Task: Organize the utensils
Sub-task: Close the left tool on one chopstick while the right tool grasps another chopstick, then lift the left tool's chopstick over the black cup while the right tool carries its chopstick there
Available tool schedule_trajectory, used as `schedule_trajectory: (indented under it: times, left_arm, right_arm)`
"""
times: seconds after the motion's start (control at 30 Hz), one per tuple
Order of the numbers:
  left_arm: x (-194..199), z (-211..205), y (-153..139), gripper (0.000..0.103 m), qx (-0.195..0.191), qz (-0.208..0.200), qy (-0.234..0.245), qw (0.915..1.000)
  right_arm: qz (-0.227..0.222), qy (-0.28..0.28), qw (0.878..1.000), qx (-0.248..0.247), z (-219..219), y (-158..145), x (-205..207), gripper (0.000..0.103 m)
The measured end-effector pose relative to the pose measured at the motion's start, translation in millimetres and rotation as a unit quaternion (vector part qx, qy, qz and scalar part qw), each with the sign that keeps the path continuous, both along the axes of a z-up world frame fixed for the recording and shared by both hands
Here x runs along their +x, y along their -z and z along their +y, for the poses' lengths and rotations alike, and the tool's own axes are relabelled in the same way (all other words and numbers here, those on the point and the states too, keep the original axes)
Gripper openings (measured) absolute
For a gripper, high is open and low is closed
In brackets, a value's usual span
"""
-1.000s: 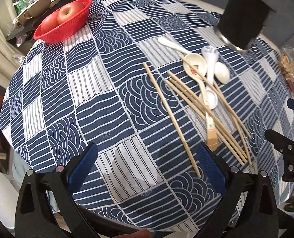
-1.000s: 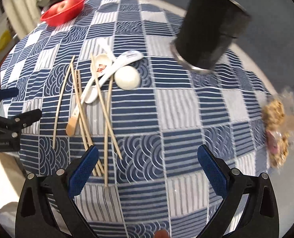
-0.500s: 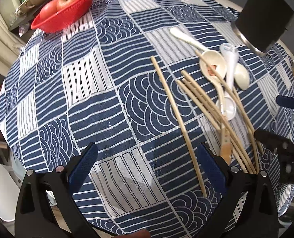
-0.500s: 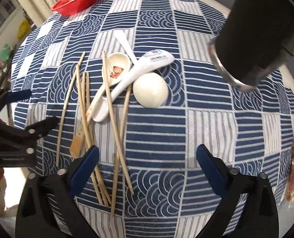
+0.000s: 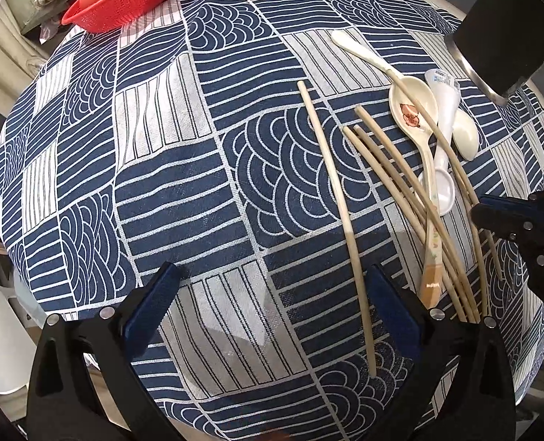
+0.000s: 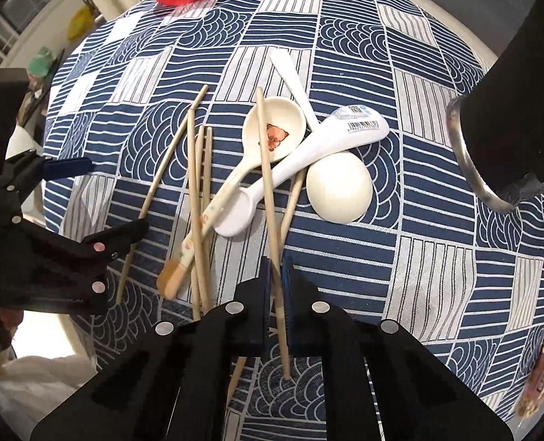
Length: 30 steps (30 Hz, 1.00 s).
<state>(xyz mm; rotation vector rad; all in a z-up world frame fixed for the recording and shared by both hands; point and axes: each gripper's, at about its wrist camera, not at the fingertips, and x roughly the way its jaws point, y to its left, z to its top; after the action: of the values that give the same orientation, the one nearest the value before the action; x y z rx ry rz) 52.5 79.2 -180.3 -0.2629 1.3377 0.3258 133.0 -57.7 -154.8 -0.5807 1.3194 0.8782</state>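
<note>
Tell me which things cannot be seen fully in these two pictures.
- Black holder: top cut off by the frame edge, both views.
- Snack bag: cut off at the right wrist view's edge.
- Clamped chopstick: middle hidden between the right hand-held gripper fingers.
- Barcode label: too small to read.

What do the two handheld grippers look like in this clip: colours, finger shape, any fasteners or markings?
Both look alike. The left gripper has matte black angular arms with round silver rivets and dark blue ribbed pads on its fingers. The right gripper shows the same black arms, silver rivets and blue pads. Faint embossed lettering shows on one black body, unreadable. No cables or sleeves show.
</note>
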Motion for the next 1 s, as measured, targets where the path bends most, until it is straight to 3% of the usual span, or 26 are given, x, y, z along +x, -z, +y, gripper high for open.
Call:
schedule_trajectory:
  times: [0.13, 0.23, 0.27, 0.33, 0.43, 0.53, 0.87, 1.0]
  left_arm:
    - [-9, -5, 3, 0.097, 0.000, 0.006, -0.013, 0.9999]
    - [-9, -11, -4, 0.084, 0.001, 0.003, -0.017, 0.9999]
    - [-9, -13, -10, 0.075, 0.001, 0.003, -0.012, 0.9999]
    - [-11, -16, -17, 0.045, 0.001, 0.000, 0.007, 1.0000]
    - [-14, -17, -21, 0.011, -0.005, 0.006, 0.011, 0.9999]
    - [-24, -16, -21, 0.005, -0.010, 0.018, 0.023, 0.9995]
    - [-69, -1, -23, 0.004, -0.052, 0.053, 0.019, 0.9971]
    - [-73, -7, -30, 0.005, -0.022, 0.048, 0.045, 0.9976]
  right_arm:
    - [0.009, 0.006, 1.000, 0.011, 1, -4, 4, 0.005]
    - [0.019, 0.020, 0.999, 0.016, -2, -7, 7, 0.005]
    - [0.021, 0.022, 0.999, 0.017, -5, -8, 8, 0.005]
    - [0.026, 0.031, 0.999, 0.021, -11, -10, 9, 0.005]
    - [0.034, 0.041, 0.998, 0.020, -21, -11, 11, 0.005]
    - [0.037, 0.046, 0.998, 0.023, -26, -13, 11, 0.005]
    - [0.039, 0.079, 0.995, 0.039, -41, -21, -1, 0.005]
    - [0.038, 0.120, 0.991, 0.055, -56, -29, 1, 0.005]
